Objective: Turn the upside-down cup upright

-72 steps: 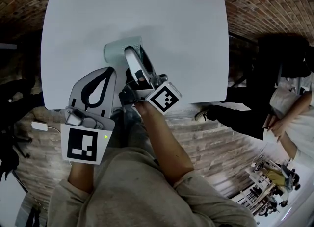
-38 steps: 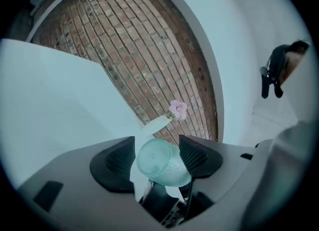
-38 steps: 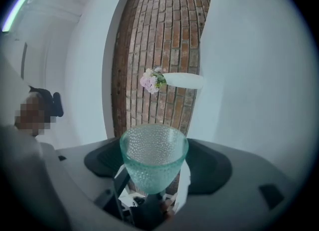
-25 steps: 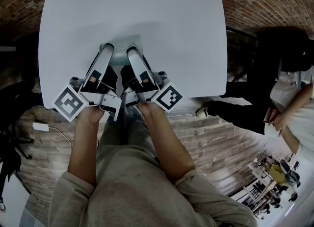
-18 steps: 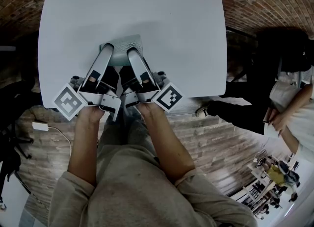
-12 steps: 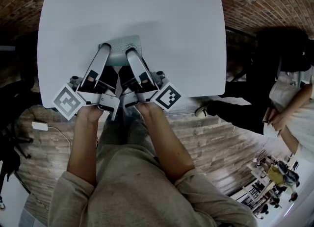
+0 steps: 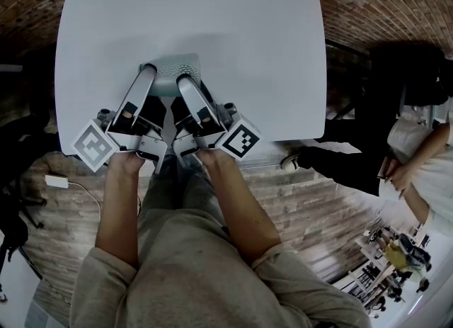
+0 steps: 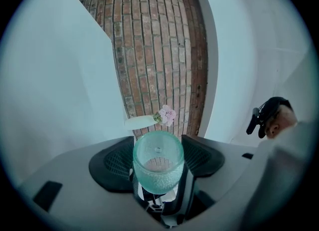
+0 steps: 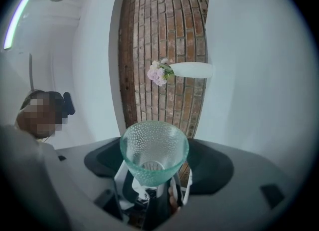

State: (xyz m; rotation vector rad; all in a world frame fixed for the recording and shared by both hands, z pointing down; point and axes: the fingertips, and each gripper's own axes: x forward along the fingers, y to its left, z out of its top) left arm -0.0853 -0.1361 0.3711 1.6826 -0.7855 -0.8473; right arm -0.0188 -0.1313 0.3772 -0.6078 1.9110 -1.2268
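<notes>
Head view: pale green dimpled glass cup (image 7: 172,70) is toward the near edge of the white worktop (image 7: 241,43), left of the middle. Left tool (image 7: 147,74) and right tool (image 7: 185,81) come in as a V from the near edge, with tips on either side of the cup. I can't tell from here whether the cup touches the worktop.

Left gripper view: jaws partly closed, black pads (image 8: 113,162) against both sides of the cup, its closed base end showing. The camera is rolled sideways, so the white vase with pink flowers (image 8: 144,121) at the far edge reads as lying flat.

Right gripper view: jaws likewise narrowed onto the cup. Its wide open rim spans pad to pad, with the mouth in plain sight.

My read: mid-flip, a two-tool regrasp, with the cup neither upside down nor upright. Next, one tool has to let go so the other can roll the mouth up and set the base flat on the worktop. Glass is slick, so I'd release only once the other grip is firm.
</notes>
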